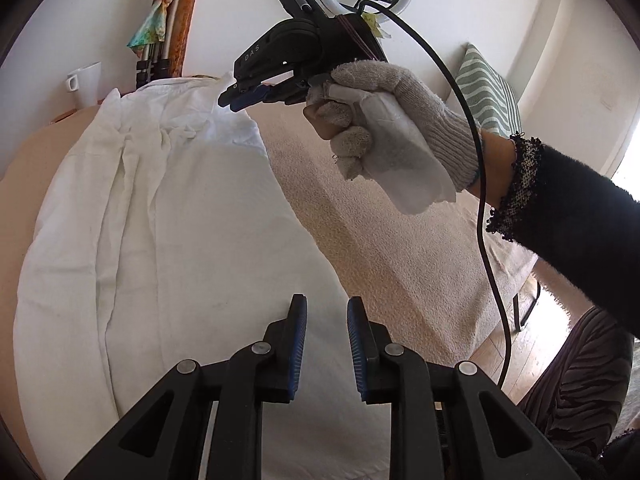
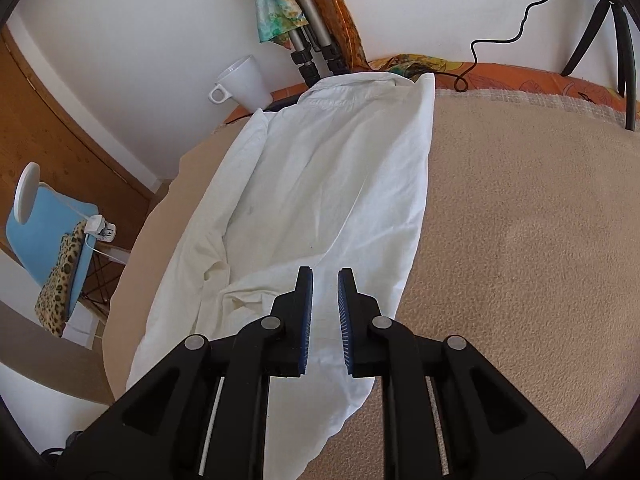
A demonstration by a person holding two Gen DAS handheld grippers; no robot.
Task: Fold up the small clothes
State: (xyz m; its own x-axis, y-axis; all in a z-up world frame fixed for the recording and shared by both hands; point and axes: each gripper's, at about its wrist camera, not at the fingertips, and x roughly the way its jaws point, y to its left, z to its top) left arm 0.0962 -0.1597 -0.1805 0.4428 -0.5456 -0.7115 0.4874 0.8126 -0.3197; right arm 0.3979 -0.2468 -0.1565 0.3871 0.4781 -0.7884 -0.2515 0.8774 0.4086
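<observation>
White cotton shirt (image 2: 320, 184) lies lengthwise down frame centre on the beige fleece-covered tabletop (image 2: 520, 240), sides already folded into a long strip. Your left gripper (image 1: 327, 344) and right gripper (image 2: 325, 312) hover above, fingers parted, holding nothing. Crosswise folds remain.

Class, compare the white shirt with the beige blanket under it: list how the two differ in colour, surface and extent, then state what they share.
1. The white shirt is plain white; the beige blanket is tan.
2. The shirt looks smooth, with creases and folds; the blanket looks fuzzy and lies mostly flat.
3. The shirt covers a long strip; the blanket spreads well beyond it on the right.
Shared: both are cloth, spread out on the same surface.
</observation>
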